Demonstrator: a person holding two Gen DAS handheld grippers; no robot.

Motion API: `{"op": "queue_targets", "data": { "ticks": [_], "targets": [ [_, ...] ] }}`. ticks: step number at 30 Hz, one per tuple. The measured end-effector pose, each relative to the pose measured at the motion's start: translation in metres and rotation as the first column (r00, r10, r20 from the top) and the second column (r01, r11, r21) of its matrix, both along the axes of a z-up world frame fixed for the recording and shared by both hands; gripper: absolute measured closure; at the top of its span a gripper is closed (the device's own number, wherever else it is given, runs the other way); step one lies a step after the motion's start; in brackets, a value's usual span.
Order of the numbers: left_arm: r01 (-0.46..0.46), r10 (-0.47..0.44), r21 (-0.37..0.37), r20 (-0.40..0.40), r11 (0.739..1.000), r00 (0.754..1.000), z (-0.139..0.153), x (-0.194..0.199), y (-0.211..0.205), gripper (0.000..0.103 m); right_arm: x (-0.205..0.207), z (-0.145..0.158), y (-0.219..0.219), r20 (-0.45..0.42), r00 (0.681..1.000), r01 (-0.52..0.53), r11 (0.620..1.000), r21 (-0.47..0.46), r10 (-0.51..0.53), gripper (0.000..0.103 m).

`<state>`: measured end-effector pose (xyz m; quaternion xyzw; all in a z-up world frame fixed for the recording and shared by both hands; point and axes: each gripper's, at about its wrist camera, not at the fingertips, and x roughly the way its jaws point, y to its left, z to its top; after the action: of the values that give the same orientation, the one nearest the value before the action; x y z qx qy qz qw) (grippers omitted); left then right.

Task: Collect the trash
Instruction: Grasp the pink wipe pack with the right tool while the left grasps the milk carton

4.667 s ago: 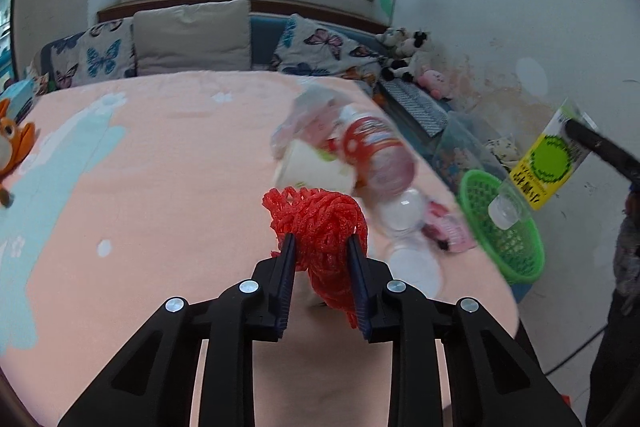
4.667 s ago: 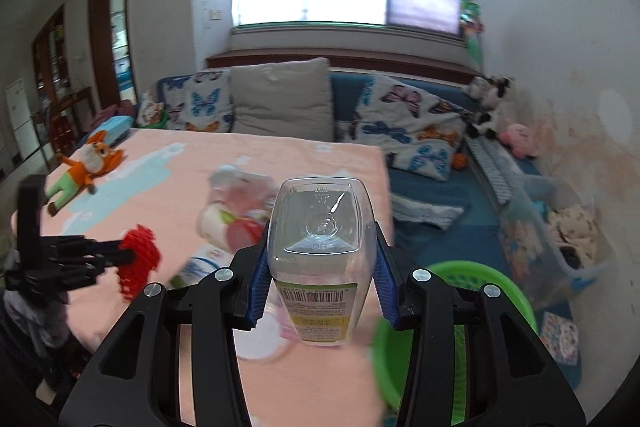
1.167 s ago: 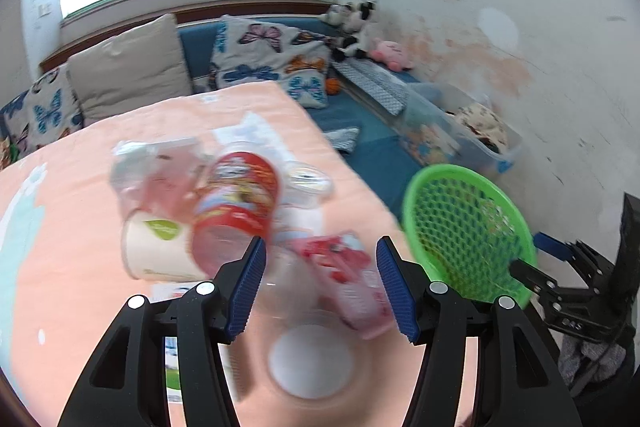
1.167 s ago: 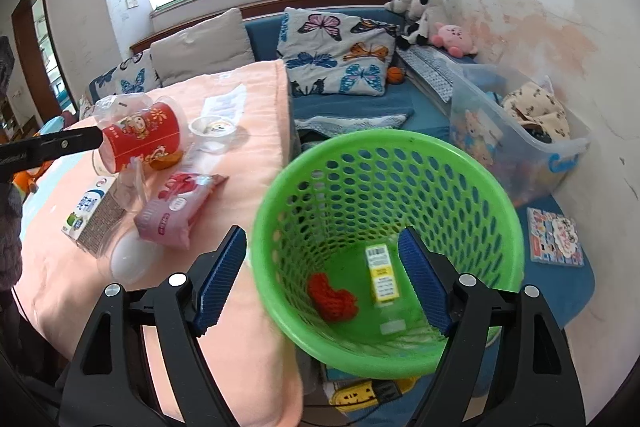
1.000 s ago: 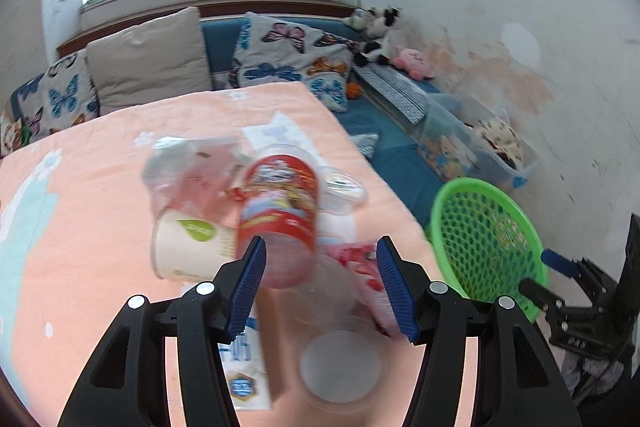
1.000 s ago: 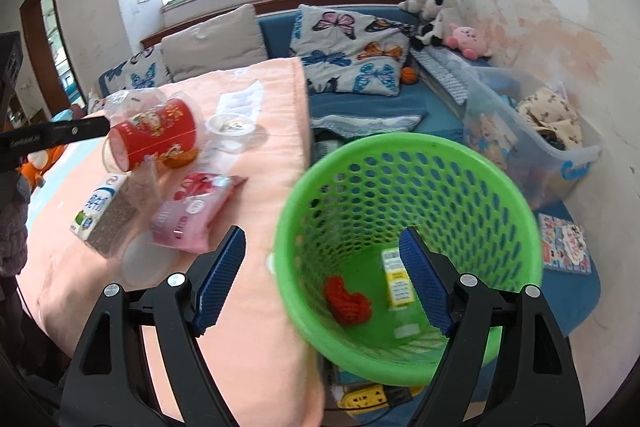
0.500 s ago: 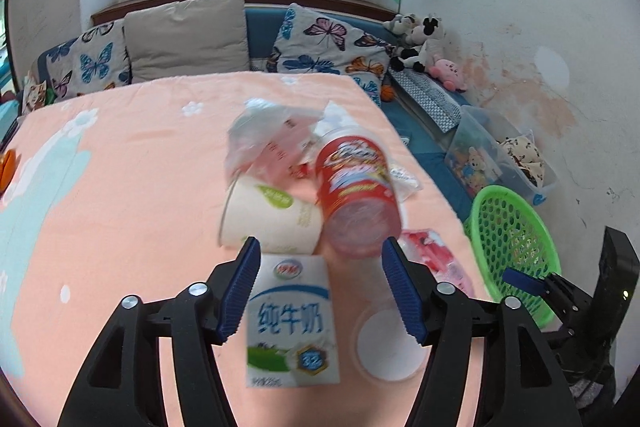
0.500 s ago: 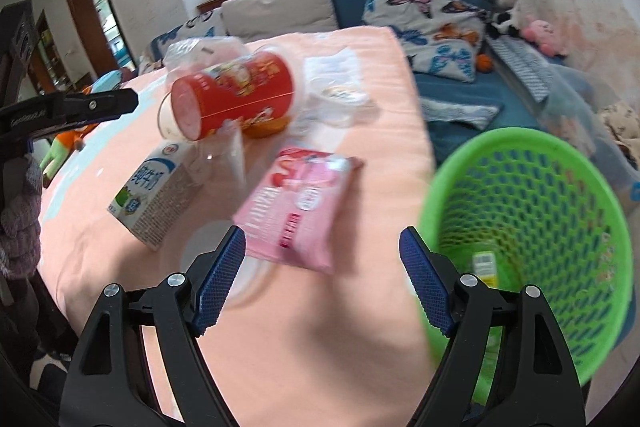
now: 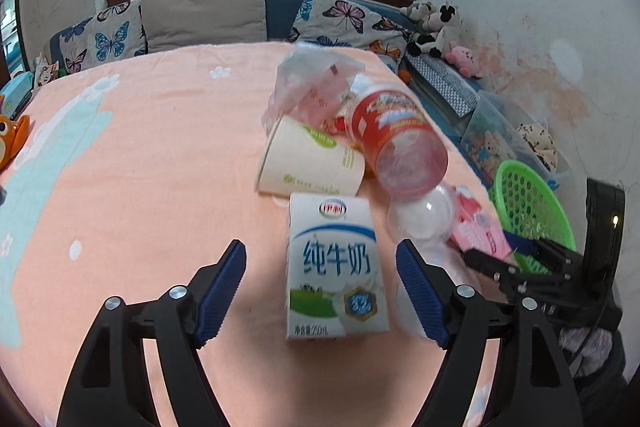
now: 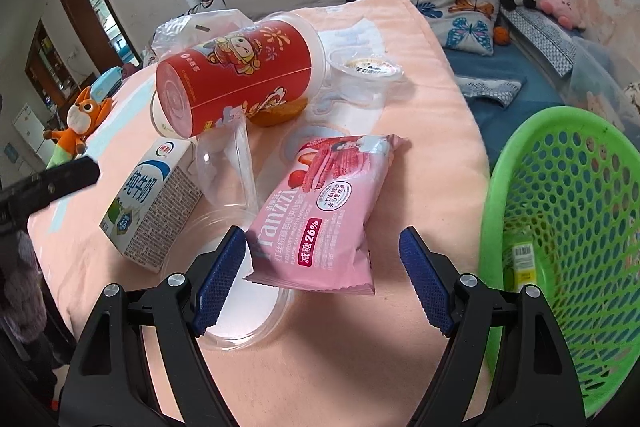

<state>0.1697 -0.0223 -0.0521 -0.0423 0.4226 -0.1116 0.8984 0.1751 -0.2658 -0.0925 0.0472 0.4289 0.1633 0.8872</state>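
Peach bedcover (image 9: 160,155) is strewn with trash beside the basket (image 10: 568,211), set low for easy drops. Left gripper (image 9: 320,291) is being opened around the carton (image 9: 334,263), untouched. Right gripper (image 10: 322,277) is closing astride the wrapper (image 10: 324,215), not yet pinched.

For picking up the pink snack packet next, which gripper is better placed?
Right. The right gripper already straddles the pink snack packet, jaws closing but not yet touching it. The left gripper, jaws opening, frames the milk carton instead.
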Motion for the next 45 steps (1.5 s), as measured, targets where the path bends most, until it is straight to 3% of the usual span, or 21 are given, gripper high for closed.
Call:
{"op": "queue_targets", "data": {
  "ticks": [6, 15, 18, 23, 35, 42, 45],
  "targets": [
    [0.028, -0.027, 0.013, -0.038, 1.000, 0.999, -0.018, -0.006, -0.012, 0.024, 0.001, 0.001, -0.003, -0.003, 1.000, 0.005, 1.000, 0.010, -0.005, 0.041],
    [0.004, -0.002, 0.036, -0.056, 0.999, 0.998, -0.034, -0.012, -0.020, 0.024, -0.003, 0.000, -0.003, 0.004, 1.000, 0.009, 1.000, -0.003, -0.009, 0.040],
    [-0.005, 0.007, 0.041, -0.053, 0.999, 0.999, -0.036, -0.014, -0.020, 0.023, -0.004, 0.001, -0.002, 0.008, 1.000, 0.011, 1.000, 0.000, -0.011, 0.030],
    [-0.014, 0.016, 0.039, -0.056, 0.999, 0.998, -0.040, -0.015, -0.022, 0.023, -0.005, 0.004, 0.005, 0.035, 0.999, 0.011, 0.999, -0.043, -0.010, 0.029],
    [-0.039, 0.042, 0.062, -0.047, 0.997, 0.998, -0.054, -0.013, -0.027, 0.023, 0.000, -0.005, -0.001, 0.005, 0.999, 0.040, 0.999, -0.035, -0.040, 0.043],
    [-0.047, 0.049, 0.063, -0.035, 0.997, 0.998, -0.055, -0.014, -0.026, 0.038, -0.007, 0.007, -0.003, 0.048, 0.998, 0.047, 0.998, -0.039, -0.046, 0.044],
    [-0.051, 0.052, 0.068, -0.021, 0.996, 0.998, -0.051, -0.016, -0.025, 0.039, -0.012, 0.014, -0.004, 0.071, 0.997, 0.047, 0.998, -0.041, -0.044, 0.044]
  ]
}}
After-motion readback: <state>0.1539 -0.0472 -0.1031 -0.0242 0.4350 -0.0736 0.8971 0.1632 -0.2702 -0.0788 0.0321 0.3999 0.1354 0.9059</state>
